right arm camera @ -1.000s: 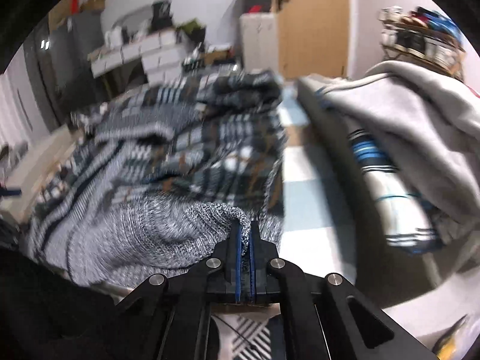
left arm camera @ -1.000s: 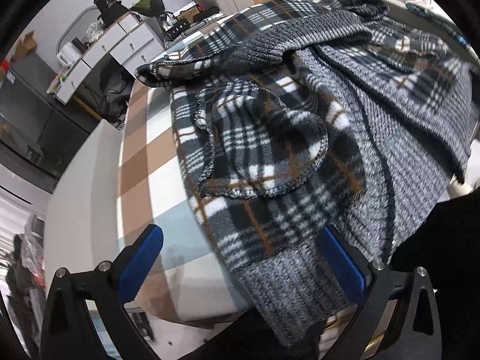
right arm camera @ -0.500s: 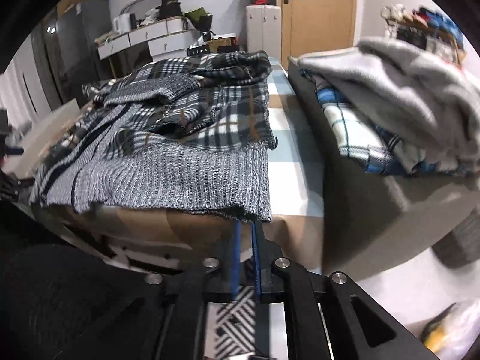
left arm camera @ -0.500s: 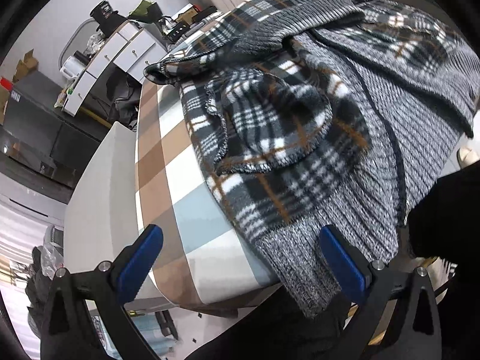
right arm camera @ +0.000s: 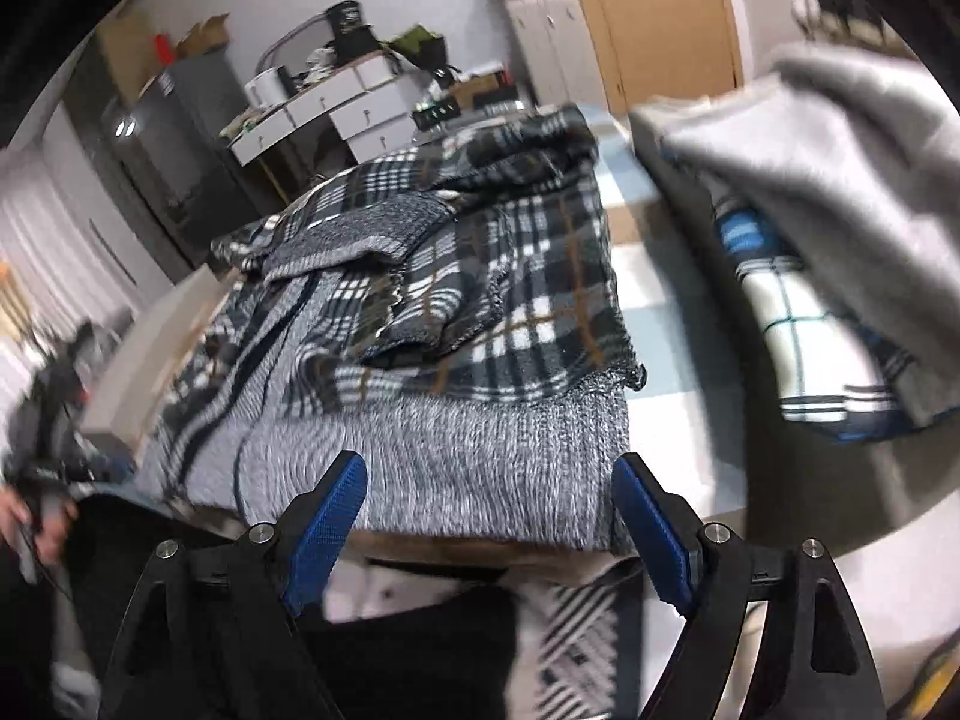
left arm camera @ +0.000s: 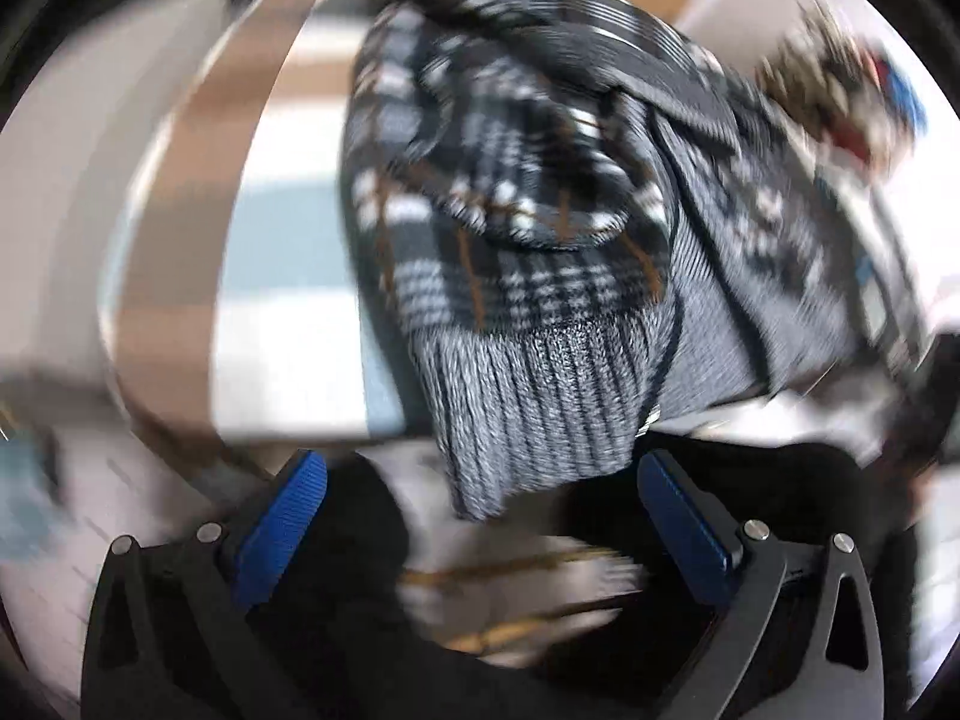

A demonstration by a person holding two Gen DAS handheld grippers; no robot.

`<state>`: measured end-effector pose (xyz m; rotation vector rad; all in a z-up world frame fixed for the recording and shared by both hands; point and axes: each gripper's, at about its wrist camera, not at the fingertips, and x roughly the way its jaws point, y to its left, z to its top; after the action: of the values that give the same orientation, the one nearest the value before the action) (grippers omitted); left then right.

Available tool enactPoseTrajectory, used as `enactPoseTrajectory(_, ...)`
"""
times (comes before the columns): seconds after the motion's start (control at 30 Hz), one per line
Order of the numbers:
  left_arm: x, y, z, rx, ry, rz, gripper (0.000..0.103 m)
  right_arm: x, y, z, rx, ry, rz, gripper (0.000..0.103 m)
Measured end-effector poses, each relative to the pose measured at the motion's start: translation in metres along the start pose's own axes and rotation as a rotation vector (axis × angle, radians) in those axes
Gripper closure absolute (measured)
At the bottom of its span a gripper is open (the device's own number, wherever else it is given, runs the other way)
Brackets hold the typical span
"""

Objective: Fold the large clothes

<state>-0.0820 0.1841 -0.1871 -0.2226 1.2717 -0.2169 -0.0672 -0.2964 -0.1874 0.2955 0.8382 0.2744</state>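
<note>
A large garment of grey ribbed knit and black-white-brown plaid fleece (right arm camera: 456, 324) lies rumpled on a table with a checked cloth (right arm camera: 654, 300). Its ribbed hem (right arm camera: 480, 468) hangs over the near edge. My right gripper (right arm camera: 489, 516) hovers just before that hem, its jaws opening, nothing pressed between the blue pads. In the blurred left wrist view a grey ribbed cuff (left arm camera: 534, 408) droops off the table edge. My left gripper (left arm camera: 480, 516) stands open just below the cuff, apart from it.
A pile of folded clothes (right arm camera: 840, 240), grey on top of blue-white plaid, sits at the right. White drawers (right arm camera: 336, 108), a dark cabinet and a wooden door (right arm camera: 654, 12) stand behind. A hand (right arm camera: 30, 516) shows at the left edge. The checked cloth (left arm camera: 276, 276) is bare left of the garment.
My right gripper let go of the knit hem and opened wide; the hem now lies over the table edge. The left wrist view swung and rolled, now blurred, facing the hanging cuff.
</note>
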Motion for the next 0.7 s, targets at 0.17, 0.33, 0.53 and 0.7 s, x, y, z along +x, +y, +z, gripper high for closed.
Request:
enactPoseTrajectory(0.17,0.025,0.021,-0.006,-0.209,0.057,-0.164,0.001,0.016,-0.011,0.007,0.108,0.084,0.11,0.019)
enactPoseTrajectory(0.33,0.049,0.029,-0.01,-0.264,0.106,-0.204,0.001,0.026,-0.025,0.008,0.216,0.144,0.187,0.019)
enactPoseTrajectory(0.53,0.056,0.028,-0.007,-0.256,0.131,-0.359,0.003,0.026,-0.051,0.011,0.395,0.162,0.291,0.019)
enactPoseTrajectory(0.7,0.045,0.033,-0.006,-0.279,0.115,-0.465,0.003,0.021,-0.049,0.018,0.366,0.175,0.235,0.02)
